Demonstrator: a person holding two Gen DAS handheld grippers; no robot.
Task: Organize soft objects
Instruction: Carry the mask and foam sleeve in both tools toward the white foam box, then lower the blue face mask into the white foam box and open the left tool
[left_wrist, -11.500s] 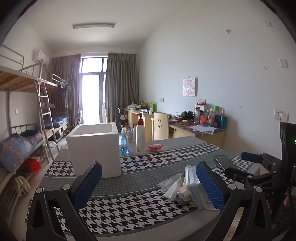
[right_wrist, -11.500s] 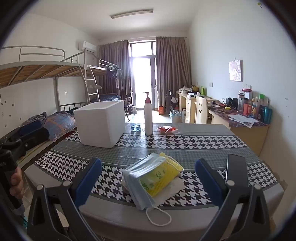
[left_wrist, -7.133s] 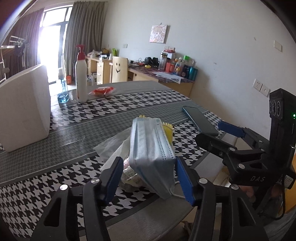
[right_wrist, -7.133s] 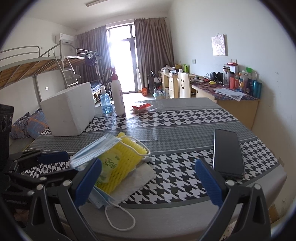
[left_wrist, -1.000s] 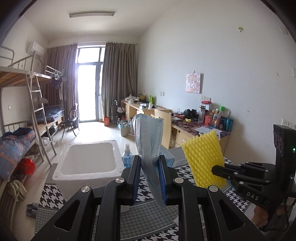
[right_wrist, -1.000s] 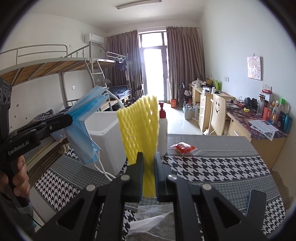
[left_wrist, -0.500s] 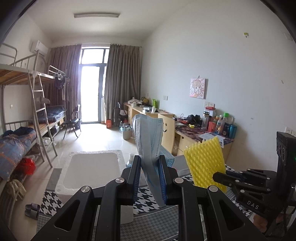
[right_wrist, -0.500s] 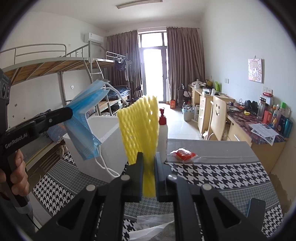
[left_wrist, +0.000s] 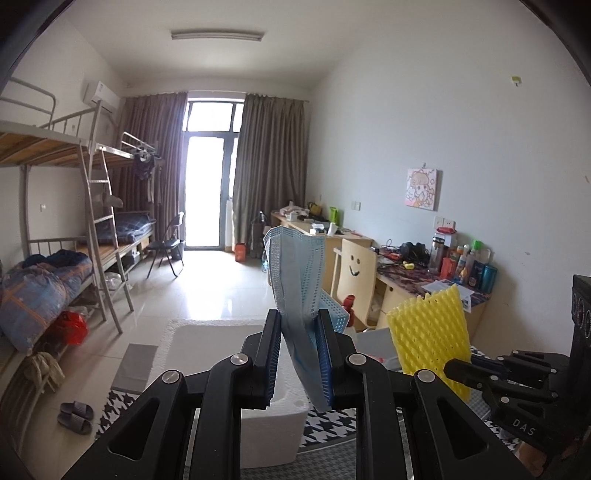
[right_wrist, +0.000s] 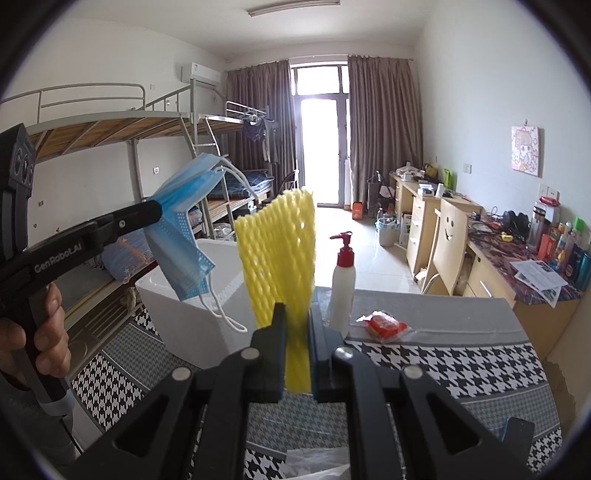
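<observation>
My left gripper (left_wrist: 298, 325) is shut on a folded blue face mask (left_wrist: 295, 273), held upright above the open white foam box (left_wrist: 221, 343). In the right wrist view the same mask (right_wrist: 184, 229) hangs from the left gripper (right_wrist: 159, 210) over the box (right_wrist: 192, 310), its ear loops dangling. My right gripper (right_wrist: 297, 321) is shut on a yellow foam net sleeve (right_wrist: 280, 251) that stands upright, just right of the box. That sleeve (left_wrist: 428, 332) shows at the right of the left wrist view, in the right gripper (left_wrist: 448, 367).
A white pump bottle (right_wrist: 341, 284) with a red top and a red wrapped packet (right_wrist: 384, 325) stand on the houndstooth table (right_wrist: 443, 365). Crumpled clear plastic (right_wrist: 314, 465) lies near the front edge. A hand (right_wrist: 44, 332) holds the left gripper's handle. Bunk beds left, desks right.
Both grippers have risen and moved forward with their items toward the foam box, which now sits closer and lower in both views. Grips are unchanged.
</observation>
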